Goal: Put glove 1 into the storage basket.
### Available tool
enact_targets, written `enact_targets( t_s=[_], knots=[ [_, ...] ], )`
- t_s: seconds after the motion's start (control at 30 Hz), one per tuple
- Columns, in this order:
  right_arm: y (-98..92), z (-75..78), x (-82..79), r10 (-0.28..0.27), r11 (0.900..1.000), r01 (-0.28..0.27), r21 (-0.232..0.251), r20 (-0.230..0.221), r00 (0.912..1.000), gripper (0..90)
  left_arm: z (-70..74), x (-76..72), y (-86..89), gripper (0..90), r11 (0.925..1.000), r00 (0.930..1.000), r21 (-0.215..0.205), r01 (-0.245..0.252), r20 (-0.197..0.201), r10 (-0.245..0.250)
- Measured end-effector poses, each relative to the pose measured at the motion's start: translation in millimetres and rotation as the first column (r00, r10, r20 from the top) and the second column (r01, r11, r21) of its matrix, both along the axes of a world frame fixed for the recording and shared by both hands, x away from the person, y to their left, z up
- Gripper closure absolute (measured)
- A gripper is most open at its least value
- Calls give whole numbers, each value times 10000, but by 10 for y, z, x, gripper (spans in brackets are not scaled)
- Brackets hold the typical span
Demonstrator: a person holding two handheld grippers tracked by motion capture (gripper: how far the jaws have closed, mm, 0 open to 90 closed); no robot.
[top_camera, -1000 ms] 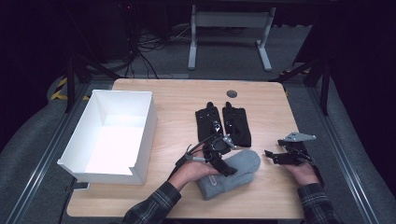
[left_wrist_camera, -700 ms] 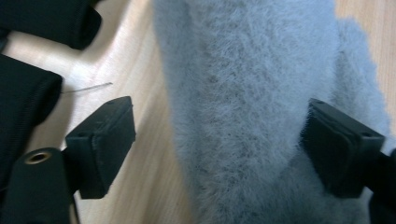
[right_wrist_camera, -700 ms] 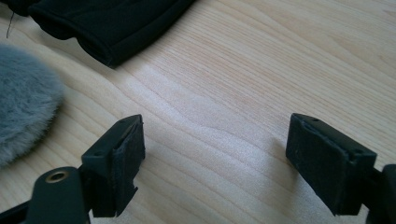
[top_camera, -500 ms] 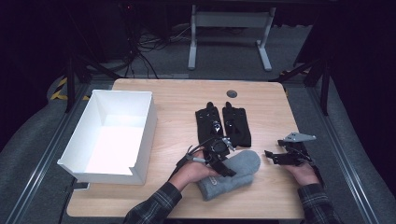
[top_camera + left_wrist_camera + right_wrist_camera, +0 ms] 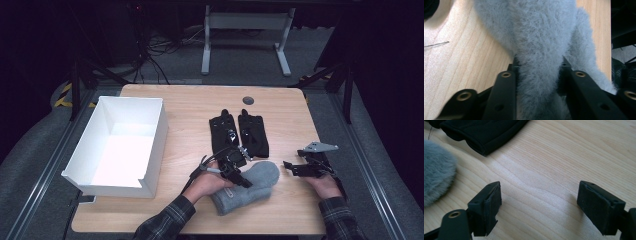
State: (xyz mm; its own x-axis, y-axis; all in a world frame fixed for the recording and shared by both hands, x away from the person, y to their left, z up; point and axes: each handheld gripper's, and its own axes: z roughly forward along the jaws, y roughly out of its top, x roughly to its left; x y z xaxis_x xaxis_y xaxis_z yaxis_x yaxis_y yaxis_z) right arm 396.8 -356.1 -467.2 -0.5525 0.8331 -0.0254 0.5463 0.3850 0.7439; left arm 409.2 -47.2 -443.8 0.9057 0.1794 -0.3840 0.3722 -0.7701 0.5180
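- Grey fuzzy sock [image 5: 247,187] lies on the tabletop [image 5: 185,120] near its front edge; my left tool [image 5: 239,176] has just been closing and now pinches its fabric
- My right tool [image 5: 291,168] rests beside it, jaws apart over bare wood

The left claw [image 5: 240,176] has just been closing and now pinches, while the right claw [image 5: 290,167] gapes wide.

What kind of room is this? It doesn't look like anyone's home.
Probably a lab or recording studio, not a home. A lone wooden table stands in a dark room, loose cables run over the grey floor behind it, and a person works with a hand-held claw on a fuzzy grey mitten.
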Motion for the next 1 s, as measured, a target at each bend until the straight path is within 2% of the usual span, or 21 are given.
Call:
enact_targets(
  t_s=[0.27, 0.47, 0.8, 0.9, 1.0],
  knots=[
    [0, 0, -1, -1, 10000, 1, -1, -3, 10000, 198, 73, -27, 35, 757, 9996, 9999, -271, -83, -58, 82],
    [0, 1, 0, 1, 10000, -1, 3, -4, 10000, 198, 181, -68, 67, 756, 9986, 9999, -519, -73, 65, 77],
    [0, 1, -1, 2, 10000, -2, 2, -4, 10000, 198, 518, -68, 262, 754, 9924, 9963, -1088, -569, 574, 635],
    [0, 1, -1, 2, 10000, -2, 2, -5, 10000, 198, 621, -57, 335, 753, 9893, 9932, -1231, -782, 762, 880],
    [0, 1, -1, 2, 10000, -2, 2, -5, 10000, 198, 705, -55, 404, 753, 9832, 9885, -1487, -1062, 909, 1206]
  ],
)
